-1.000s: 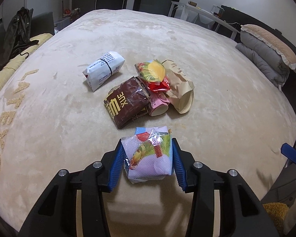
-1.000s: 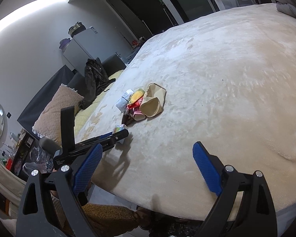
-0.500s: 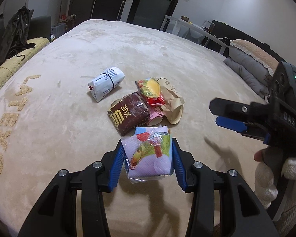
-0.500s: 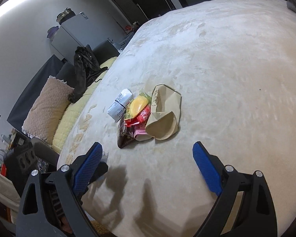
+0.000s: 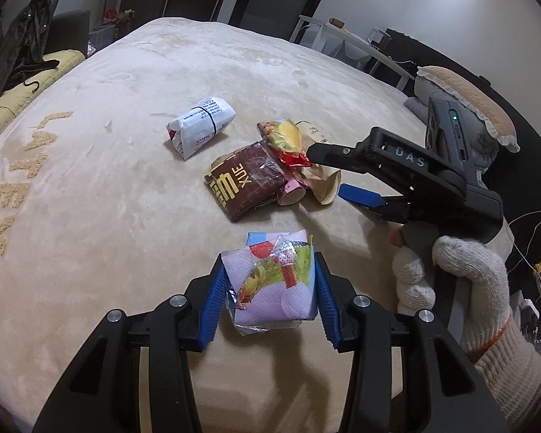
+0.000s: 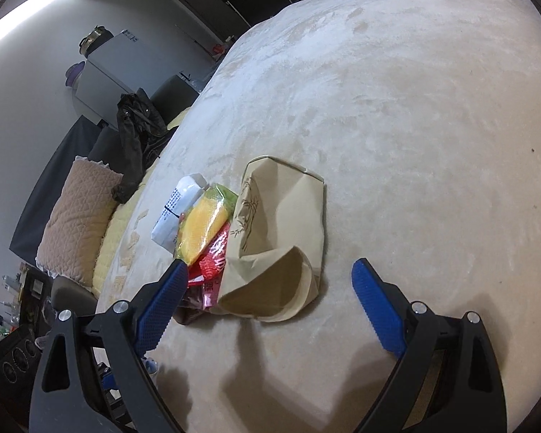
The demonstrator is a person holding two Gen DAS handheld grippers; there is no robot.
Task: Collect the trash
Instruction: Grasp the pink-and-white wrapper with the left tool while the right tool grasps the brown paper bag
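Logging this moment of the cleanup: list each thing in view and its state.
left gripper: shut on the tissue pack, held off the bed
right gripper: open, empty, at the paper bag
paper bag: lying flat, mouth open
brown packet: lying in the pile
white packet: lying apart

On the bed (image 5: 133, 187) ahead of me, the white packet (image 5: 200, 127) lies left of the wrapper pile (image 5: 267, 176), the paper bag (image 6: 281, 231) at that pile's right.

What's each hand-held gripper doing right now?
Left hand-held gripper: closed on the tissue pack.
Right hand-held gripper: open, holding nothing, jaws straddling the mouth of the brown paper bag.
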